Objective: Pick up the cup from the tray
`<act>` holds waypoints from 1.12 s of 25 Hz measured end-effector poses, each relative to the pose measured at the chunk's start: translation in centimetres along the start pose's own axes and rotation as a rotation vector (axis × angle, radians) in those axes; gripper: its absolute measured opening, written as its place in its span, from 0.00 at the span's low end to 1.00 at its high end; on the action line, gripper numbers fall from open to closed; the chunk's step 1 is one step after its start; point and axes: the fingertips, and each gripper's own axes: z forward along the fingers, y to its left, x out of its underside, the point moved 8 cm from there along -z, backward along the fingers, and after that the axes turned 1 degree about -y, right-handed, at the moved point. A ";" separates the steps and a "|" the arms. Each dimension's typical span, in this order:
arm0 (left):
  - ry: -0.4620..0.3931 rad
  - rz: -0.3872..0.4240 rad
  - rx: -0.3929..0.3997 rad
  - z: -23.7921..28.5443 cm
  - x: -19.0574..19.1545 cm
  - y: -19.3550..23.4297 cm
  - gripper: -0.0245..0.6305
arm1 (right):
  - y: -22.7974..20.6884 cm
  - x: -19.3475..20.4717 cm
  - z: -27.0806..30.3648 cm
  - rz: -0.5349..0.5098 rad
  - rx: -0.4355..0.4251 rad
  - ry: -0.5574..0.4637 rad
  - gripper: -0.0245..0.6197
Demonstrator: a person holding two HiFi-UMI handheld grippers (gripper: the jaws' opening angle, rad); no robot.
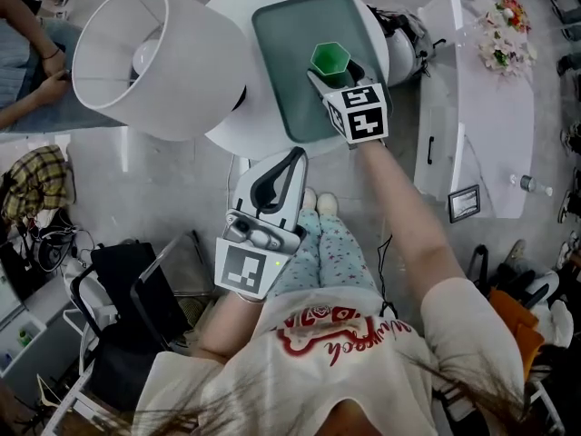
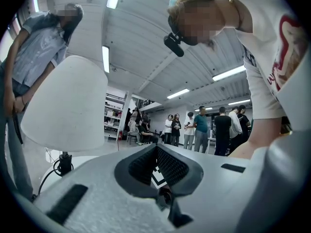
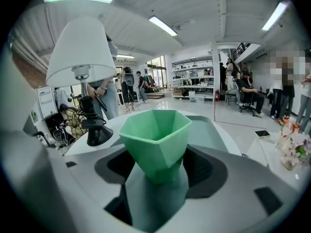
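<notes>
Though the shirt's red script is illegible, green faceted cup, hexagonal rim, stands on tray between right gripper's parted jaws; left gripper, off tray, jaws together, empty.

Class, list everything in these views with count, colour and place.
cup: one, green, on the tray, between the right gripper's jaws
tray: one, grey-green, on the round table
round table: one, white, under the tray
lamp: one, white shade, left of the tray
long table: one, white, at right, bearing flowers
right gripper: one, white, jaws open either side of the cup
left gripper: one, white, jaws shut, empty, below the tray in the head view
</notes>
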 end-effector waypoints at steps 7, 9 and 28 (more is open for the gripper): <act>-0.005 0.015 0.014 0.1 -0.6 0.3 0.06 | 0.6 -2.5 -3.2 -0.022 0.019 -0.081 0.53; -0.011 0.023 0.020 0.3 -1.1 0.2 0.06 | 1.2 -3.5 -4.8 -0.018 0.007 -0.087 0.53; -0.084 0.127 0.074 1.0 -6.5 -2.8 0.06 | 5.1 -11.8 -24.9 -0.007 -0.049 -0.263 0.53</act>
